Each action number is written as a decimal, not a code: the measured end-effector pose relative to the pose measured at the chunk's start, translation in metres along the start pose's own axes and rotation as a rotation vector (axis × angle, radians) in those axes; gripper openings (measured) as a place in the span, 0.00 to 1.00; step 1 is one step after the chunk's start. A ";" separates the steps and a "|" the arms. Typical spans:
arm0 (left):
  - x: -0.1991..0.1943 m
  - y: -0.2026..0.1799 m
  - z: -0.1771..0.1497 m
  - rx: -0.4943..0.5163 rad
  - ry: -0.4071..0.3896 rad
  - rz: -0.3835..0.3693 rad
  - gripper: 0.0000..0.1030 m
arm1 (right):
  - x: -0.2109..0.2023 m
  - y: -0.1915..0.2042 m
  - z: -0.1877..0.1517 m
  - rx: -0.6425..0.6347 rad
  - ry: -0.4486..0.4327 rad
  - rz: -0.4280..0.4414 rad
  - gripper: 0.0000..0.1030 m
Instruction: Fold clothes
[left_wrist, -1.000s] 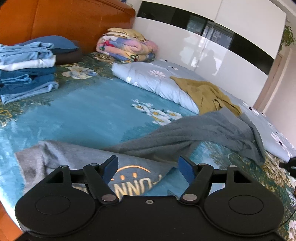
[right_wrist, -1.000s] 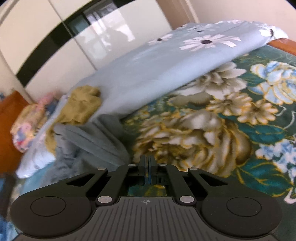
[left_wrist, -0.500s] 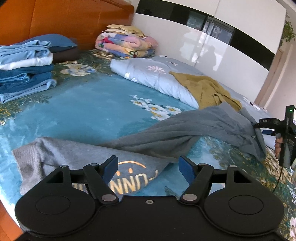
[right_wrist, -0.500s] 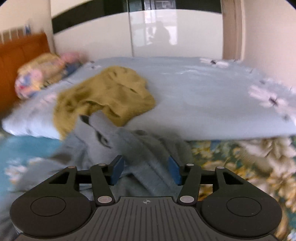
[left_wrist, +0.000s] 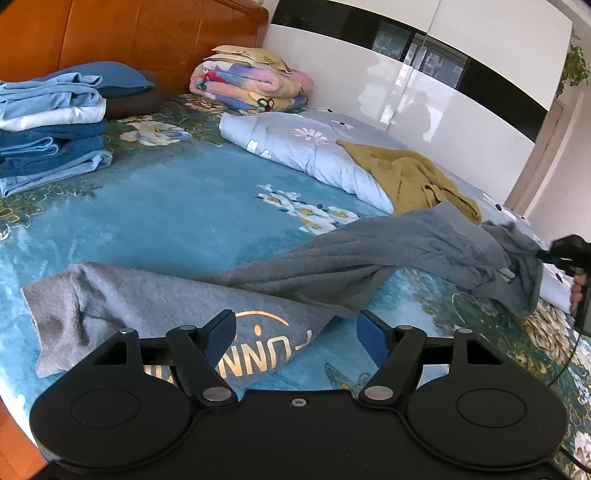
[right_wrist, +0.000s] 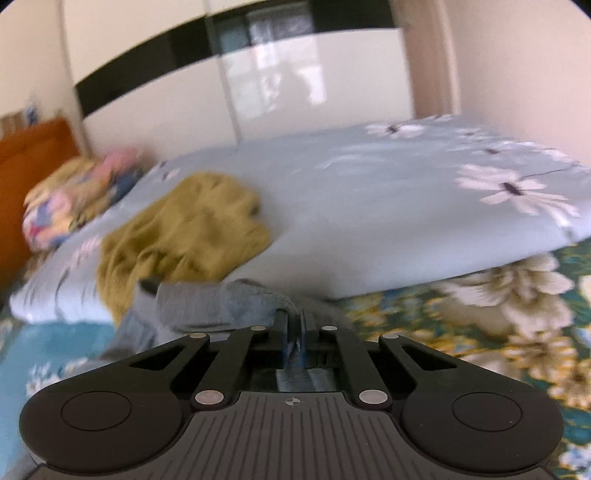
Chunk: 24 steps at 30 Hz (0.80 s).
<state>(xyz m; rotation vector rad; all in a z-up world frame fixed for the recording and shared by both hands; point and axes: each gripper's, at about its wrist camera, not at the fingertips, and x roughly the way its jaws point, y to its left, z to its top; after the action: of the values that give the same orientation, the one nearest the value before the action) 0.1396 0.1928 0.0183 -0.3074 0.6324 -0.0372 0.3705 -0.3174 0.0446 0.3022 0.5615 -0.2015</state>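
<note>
A long grey garment (left_wrist: 351, 266) with gold lettering lies stretched across the blue floral bedspread (left_wrist: 166, 221). My left gripper (left_wrist: 297, 332) hovers open just above its lettered near end, nothing between the blue pads. At the far right, my right gripper (left_wrist: 546, 254) is shut on the garment's other end and holds it raised off the bed. In the right wrist view the grey cloth (right_wrist: 221, 306) is pinched between the closed jaws of the right gripper (right_wrist: 293, 321). A mustard garment (left_wrist: 406, 177) lies crumpled on the pale duvet behind.
A stack of folded blue and white clothes (left_wrist: 48, 125) sits at the left by the wooden headboard (left_wrist: 147, 37). A pale flowered duvet (left_wrist: 295, 144) and a rolled colourful blanket (left_wrist: 251, 88) line the far side, against a glossy white wardrobe (left_wrist: 424, 92).
The right gripper swung from the flowered bedspread over to the grey garment, opened around its end, then shut on it and lifted it. The left gripper stayed put and open.
</note>
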 end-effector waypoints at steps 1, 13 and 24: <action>-0.001 0.000 -0.001 -0.002 -0.001 -0.002 0.68 | -0.007 -0.011 -0.001 0.029 -0.017 -0.013 0.04; 0.003 -0.002 -0.001 0.009 0.012 -0.002 0.68 | -0.022 -0.105 -0.063 0.237 0.139 -0.157 0.15; 0.049 -0.020 0.037 0.093 0.036 -0.029 0.68 | -0.063 -0.076 -0.061 0.080 0.069 0.024 0.32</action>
<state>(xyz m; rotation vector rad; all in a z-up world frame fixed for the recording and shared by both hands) 0.2019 0.1777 0.0237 -0.2260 0.6598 -0.0998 0.2681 -0.3614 0.0127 0.3950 0.6185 -0.1912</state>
